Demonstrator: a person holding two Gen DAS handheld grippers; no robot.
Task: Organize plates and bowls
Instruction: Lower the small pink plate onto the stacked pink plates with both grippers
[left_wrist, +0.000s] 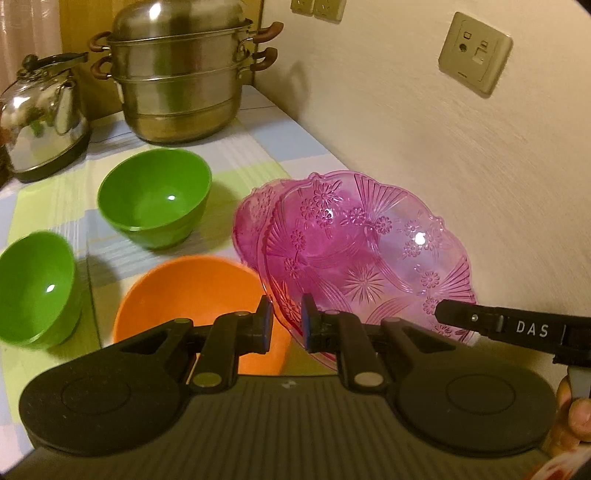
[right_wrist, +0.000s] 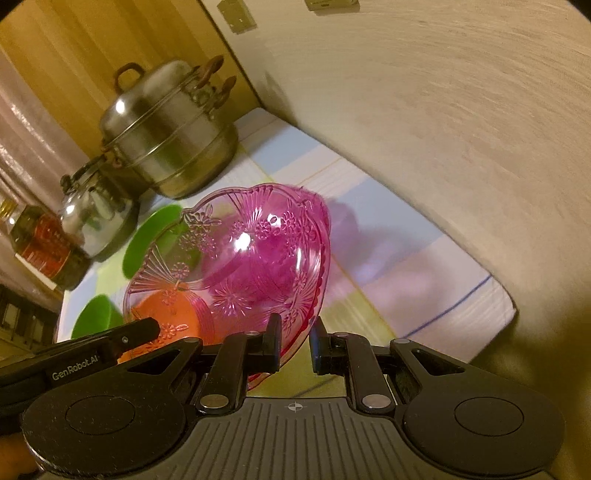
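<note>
**Both tongs on the pink plate rim**

Nearest the left wrist camera, the left gripper (left_wrist: 287, 326) stands narrow, its blue-padded fingers (left_wrist: 266, 325) straddling the near rim of the upper pink plate (left_wrist: 365, 254); whether the pads actually pinch it I cannot tell. Seen from its own wrist camera, the right gripper (right_wrist: 295, 345) is likewise narrow around the same plate's edge, which passes between its jaws. That plate sits tilted above a second pink plate (left_wrist: 248, 218) on the checked tablecloth (left_wrist: 258, 155), beside the wall, just over the orange bowl (left_wrist: 192, 291), with two green bowls (left_wrist: 153, 201) further left.

Judging by its look, the plate is thin moulded clear plastic: light, stiff, slick and liable to crack, so the scalloped rim is the sensible hold.

Readable writing: "DAS" on the right tool's finger, "GenRobot.AI" on the left's
</note>
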